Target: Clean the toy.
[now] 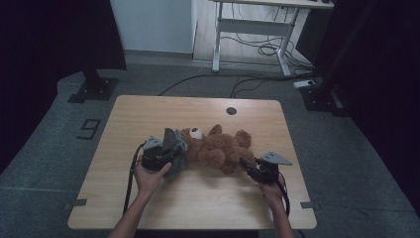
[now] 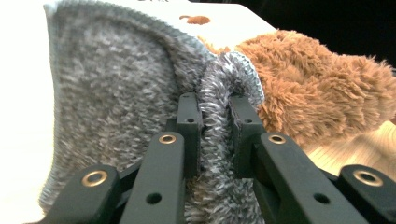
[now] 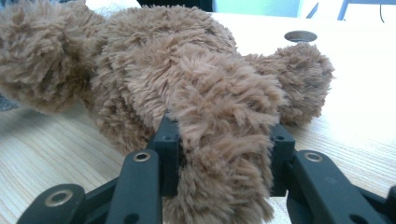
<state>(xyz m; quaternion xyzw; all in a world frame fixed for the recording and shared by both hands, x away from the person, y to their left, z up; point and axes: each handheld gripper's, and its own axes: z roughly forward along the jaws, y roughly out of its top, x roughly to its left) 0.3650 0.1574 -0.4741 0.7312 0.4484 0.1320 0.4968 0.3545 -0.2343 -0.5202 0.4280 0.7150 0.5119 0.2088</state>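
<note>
Black jaws of the left gripper point(image 2: 215, 135) pinched a fold of grey fleece garment point(image 2: 116, 102), apparently to pull it over the brown teddy bear point(image 1: 218, 146) just beyond, while the right gripper point(image 3: 224, 154) clamped its leg as an anchor, on a pale wooden bench point(image 1: 198, 198) in a dim, cable-strewn room.

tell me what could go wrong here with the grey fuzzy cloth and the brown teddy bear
The left hand-held gripper pinches only a thin ribbed edge fold of the grey fuzzy knitted cloth, so that edge might slip out under a pull. The right hand-held gripper clamps one soft limb of the brown plush teddy bear; the plush could compress and slide free. The bear might also drag across the light wooden table.
</note>
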